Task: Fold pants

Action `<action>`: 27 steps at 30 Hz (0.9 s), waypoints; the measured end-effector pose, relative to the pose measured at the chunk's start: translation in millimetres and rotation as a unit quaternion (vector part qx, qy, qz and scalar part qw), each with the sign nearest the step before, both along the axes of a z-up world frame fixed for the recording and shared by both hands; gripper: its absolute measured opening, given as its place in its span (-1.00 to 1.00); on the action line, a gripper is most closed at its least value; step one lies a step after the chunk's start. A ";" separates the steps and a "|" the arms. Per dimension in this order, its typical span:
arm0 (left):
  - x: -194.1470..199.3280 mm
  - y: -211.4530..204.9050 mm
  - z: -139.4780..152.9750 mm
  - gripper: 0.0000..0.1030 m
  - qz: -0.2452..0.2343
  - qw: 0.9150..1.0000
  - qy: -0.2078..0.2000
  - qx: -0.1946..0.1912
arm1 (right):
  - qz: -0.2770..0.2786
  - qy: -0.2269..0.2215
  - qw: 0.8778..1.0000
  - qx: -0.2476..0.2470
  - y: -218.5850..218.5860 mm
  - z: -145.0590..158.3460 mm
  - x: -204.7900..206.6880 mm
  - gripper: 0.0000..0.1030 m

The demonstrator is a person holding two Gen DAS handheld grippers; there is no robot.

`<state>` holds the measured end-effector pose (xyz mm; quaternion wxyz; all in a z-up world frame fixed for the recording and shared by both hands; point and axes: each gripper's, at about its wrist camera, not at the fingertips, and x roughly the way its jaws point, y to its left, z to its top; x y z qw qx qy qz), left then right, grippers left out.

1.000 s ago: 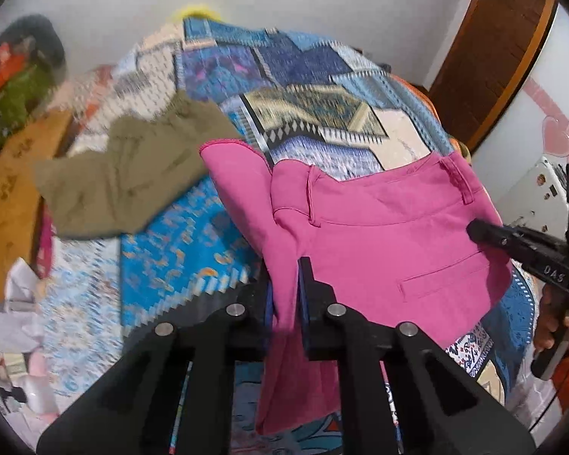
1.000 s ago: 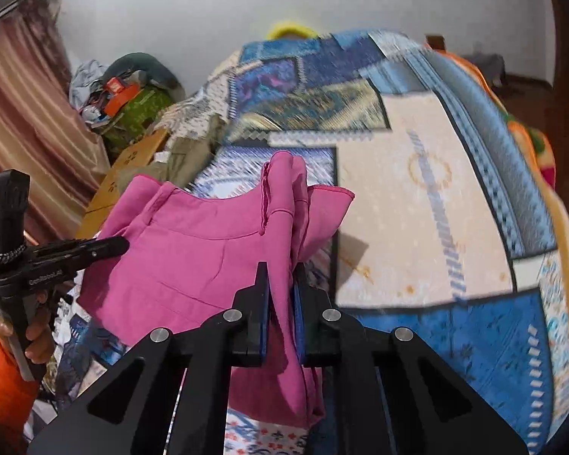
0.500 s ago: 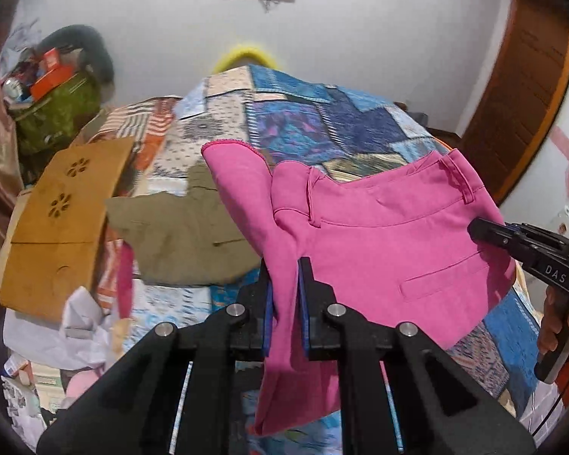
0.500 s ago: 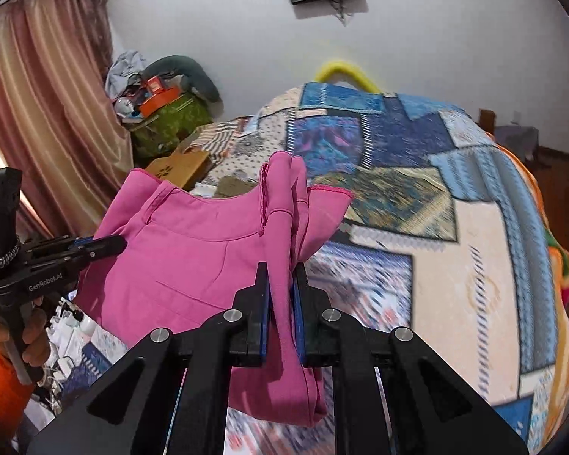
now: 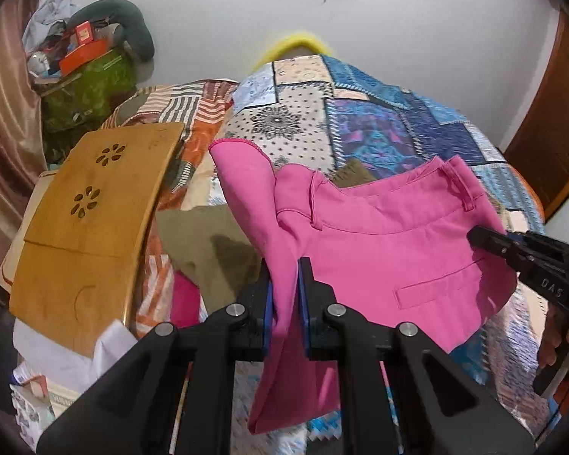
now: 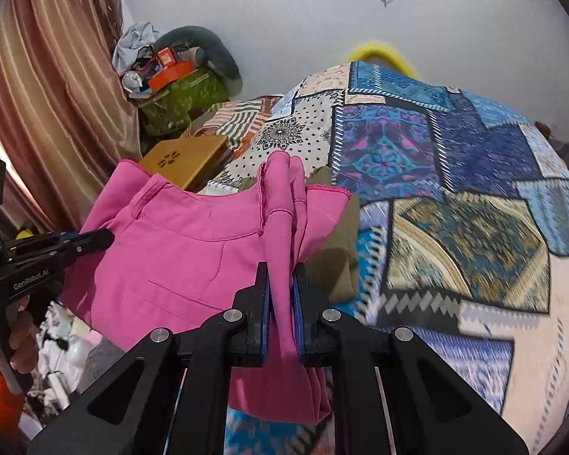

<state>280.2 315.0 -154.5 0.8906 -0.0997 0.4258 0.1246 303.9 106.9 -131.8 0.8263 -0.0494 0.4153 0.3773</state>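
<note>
- While both grippers were up above the bed, the pink pants [image 5: 390, 261] hung stretched between them, clear of the patchwork bedspread [image 5: 383, 129], presumably so the cloth could drop straight before being laid down.
- Left gripper [image 5: 284, 295]: jaws clamped together on a bunched edge of the pants, fabric pinched between the 2 blue pads and trailing below.
- Right gripper [image 6: 282, 299]: likewise clamped on the opposite bunched edge; seen from the left wrist view it bit the pants at the far right.
- Waistband with belt loops ran along the top, pocket face outward, so the 2 holds appeared to be at the waist corners.
- An olive garment [image 5: 205, 250] lay on the bedspread behind the pants, near a wooden lap tray [image 5: 95, 223] at left.
- Judgement: fold not yet made; carrying stage.
</note>
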 end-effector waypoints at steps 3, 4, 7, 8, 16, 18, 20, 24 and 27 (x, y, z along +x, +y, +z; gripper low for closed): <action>10.5 10.7 -9.6 -0.77 0.008 1.000 -0.014 0.001 | 0.000 -0.004 1.000 -0.005 16.1 -5.9 15.0 -0.82; 14.8 15.5 -15.3 -0.77 0.011 1.000 -0.018 -0.004 | 0.000 -0.007 1.000 -0.008 21.0 -8.0 20.0 -0.82; 28.3 27.0 -32.6 -0.77 0.018 1.000 -0.013 -0.012 | -0.001 -0.018 1.000 -0.018 32.4 -13.0 29.6 -0.82; 33.9 31.0 -41.1 -0.77 0.018 1.000 -0.009 -0.017 | 0.000 -0.019 1.000 -0.022 35.9 -15.9 32.5 -0.82; 57.4 51.5 -107.4 -0.69 0.029 0.996 0.053 -0.064 | 0.008 -0.001 0.997 -0.076 53.7 -56.8 49.1 -0.82; 55.2 54.3 -113.7 -0.54 0.038 0.996 0.055 -0.062 | 0.012 0.002 0.996 -0.086 53.7 -63.0 49.6 -0.81; 49.6 59.8 -114.5 -0.44 0.042 0.995 0.052 -0.075 | 0.014 0.003 0.996 -0.089 51.4 -63.5 50.2 -0.79; 36.9 64.4 -109.9 -0.44 0.050 0.993 0.056 -0.092 | 0.009 0.001 0.994 -0.104 44.3 -59.3 50.6 -0.63; 24.5 62.7 -103.0 -0.44 0.053 0.994 0.067 -0.072 | 0.006 0.009 0.994 -0.110 33.3 -56.3 46.1 -0.48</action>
